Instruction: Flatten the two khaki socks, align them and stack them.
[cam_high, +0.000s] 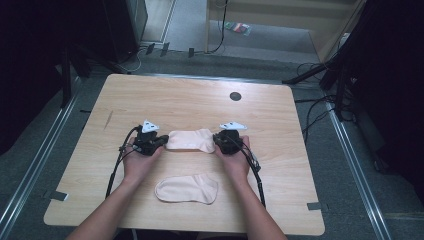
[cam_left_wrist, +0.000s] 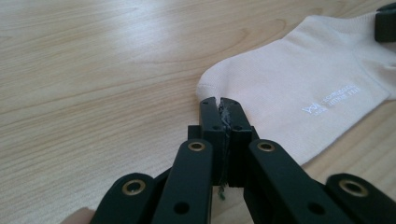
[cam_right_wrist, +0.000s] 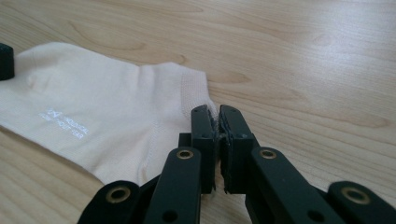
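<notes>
High view: wooden table (cam_high: 190, 95), light grain, with a small dark round hole (cam_high: 235, 96) near its far edge. Two pale beige socks lie on it. The far sock (cam_high: 190, 139) lies flat across the middle of the table, stretched between the two grippers. The near sock (cam_high: 187, 188) lies flat closer to the person, between the forearms, apart from both grippers. The left gripper (cam_high: 163, 140) is at the far sock's left end and the right gripper (cam_high: 216, 140) at its right end, each held in a hand, jaws pointing inward toward each other. Black cables trail back along both forearms.

Left gripper view: the black jaws are pressed together, tips meeting on the rounded toe edge of the far sock (cam_left_wrist: 299, 93). A sliver of fabric shows pinched between the pads. White printed lettering (cam_left_wrist: 330, 100) runs across the sock. The other gripper's jaw tip shows at the sock's far end, upper right corner.

Right gripper view: the jaws are clamped on the ribbed cuff edge of the far sock (cam_right_wrist: 107, 107), cloth caught between the pads. The sock lies flat on the wood away to the left, lettering visible.
</notes>
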